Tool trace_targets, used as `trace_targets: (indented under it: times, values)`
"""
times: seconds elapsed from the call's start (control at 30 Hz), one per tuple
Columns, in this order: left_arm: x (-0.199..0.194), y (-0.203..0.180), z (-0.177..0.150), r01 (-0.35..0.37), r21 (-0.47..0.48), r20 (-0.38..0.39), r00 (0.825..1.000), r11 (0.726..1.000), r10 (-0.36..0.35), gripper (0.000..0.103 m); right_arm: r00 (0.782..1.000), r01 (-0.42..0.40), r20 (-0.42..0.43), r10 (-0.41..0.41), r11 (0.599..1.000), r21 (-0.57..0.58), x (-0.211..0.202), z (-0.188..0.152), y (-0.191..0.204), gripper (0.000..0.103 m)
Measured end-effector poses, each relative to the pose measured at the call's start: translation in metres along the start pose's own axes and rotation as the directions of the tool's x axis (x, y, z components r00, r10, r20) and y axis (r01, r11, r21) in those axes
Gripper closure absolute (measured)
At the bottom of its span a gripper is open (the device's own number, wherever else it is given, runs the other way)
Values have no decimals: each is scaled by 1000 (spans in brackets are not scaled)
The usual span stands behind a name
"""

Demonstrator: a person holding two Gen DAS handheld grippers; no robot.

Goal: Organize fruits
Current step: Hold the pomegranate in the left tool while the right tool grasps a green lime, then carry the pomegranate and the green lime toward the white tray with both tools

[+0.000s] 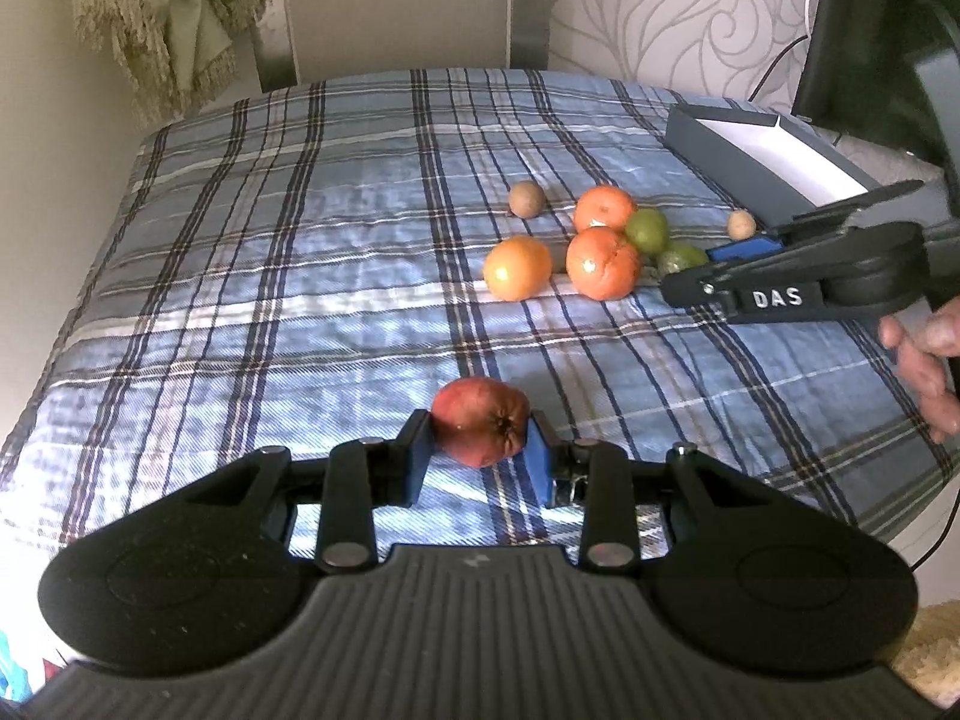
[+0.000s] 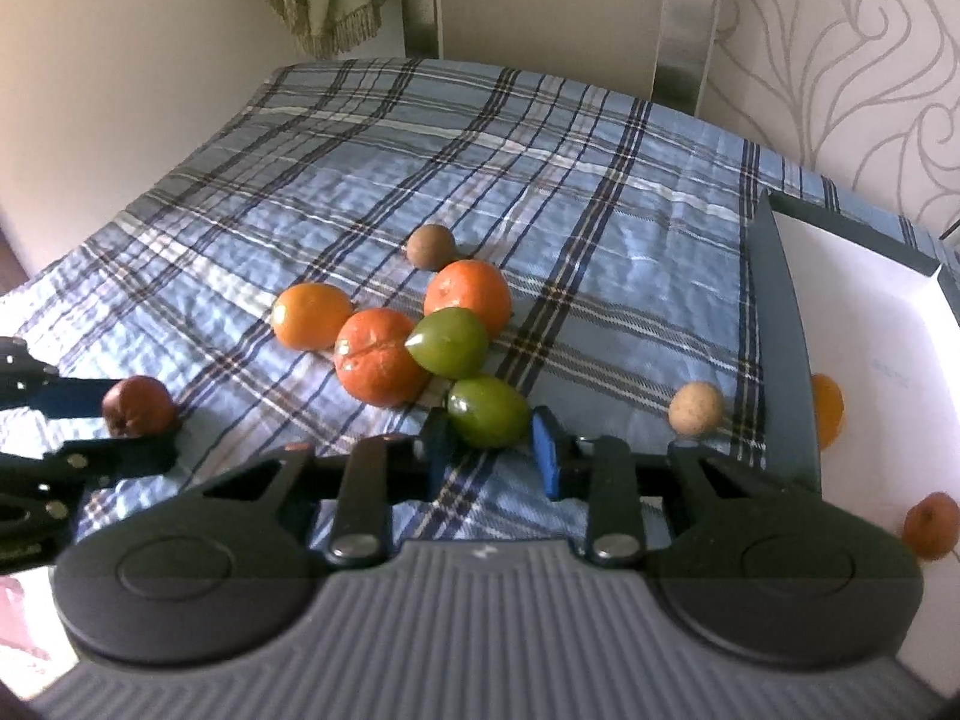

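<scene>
Centrally, a blue plaid cloth (image 1: pixel 300 252), woven and slightly rumpled, covers the tabletop. The left gripper (image 1: pixel 478 450) has black plastic arms and blue pads; its jaws are closed narrowly on a red fruit (image 1: pixel 480 429), round with wrinkled, dull skin and a dark dimple, held near the front edge of the tabletop.

Toward the right side of the tabletop lies a cluster of loose fruits: three smooth oranges (image 2: pixel 378 357), two of them touching, and two glossy green fruits (image 2: pixel 449 341), oval with pointed ends, pressed against the oranges. A small brown fruit (image 2: pixel 430 246) sits just behind the cluster, and a pale tan one (image 2: pixel 696 409) rests near a tray.

The right gripper (image 2: pixel 489 450) is partly open, its blue pads on either side of the nearer green fruit (image 2: pixel 487 411); whether they touch it cannot be told. A bare hand (image 1: pixel 924 372) is beside its handle.

Along the right edge lies a shallow rectangular tray (image 2: pixel 780 312) with dark grey walls and a white floor. Inside it are an orange fruit (image 2: pixel 828 409), partly hidden by the wall, and a small reddish fruit (image 2: pixel 930 525).
</scene>
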State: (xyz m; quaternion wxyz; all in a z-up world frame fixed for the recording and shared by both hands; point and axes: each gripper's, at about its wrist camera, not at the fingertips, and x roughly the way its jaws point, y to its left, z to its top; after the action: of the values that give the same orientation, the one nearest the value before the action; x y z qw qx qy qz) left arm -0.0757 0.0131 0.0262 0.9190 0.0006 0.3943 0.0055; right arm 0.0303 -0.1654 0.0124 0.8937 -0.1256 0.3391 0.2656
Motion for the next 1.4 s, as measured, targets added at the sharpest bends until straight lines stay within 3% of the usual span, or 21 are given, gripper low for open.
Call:
trace_targets:
  times: [0.47, 1.4]
  values:
    - [-3, -11, 8, 0, -3, 22, 1000, 1000, 0, 64, 999, -48, 24, 46, 996, 71, -51, -17, -3, 71]
    - [-4, -60, 25, 75, 130, 48, 995, 989, -82, 64, 995, 0, 96, -16, 986, 164, -107, -38, -25, 71]
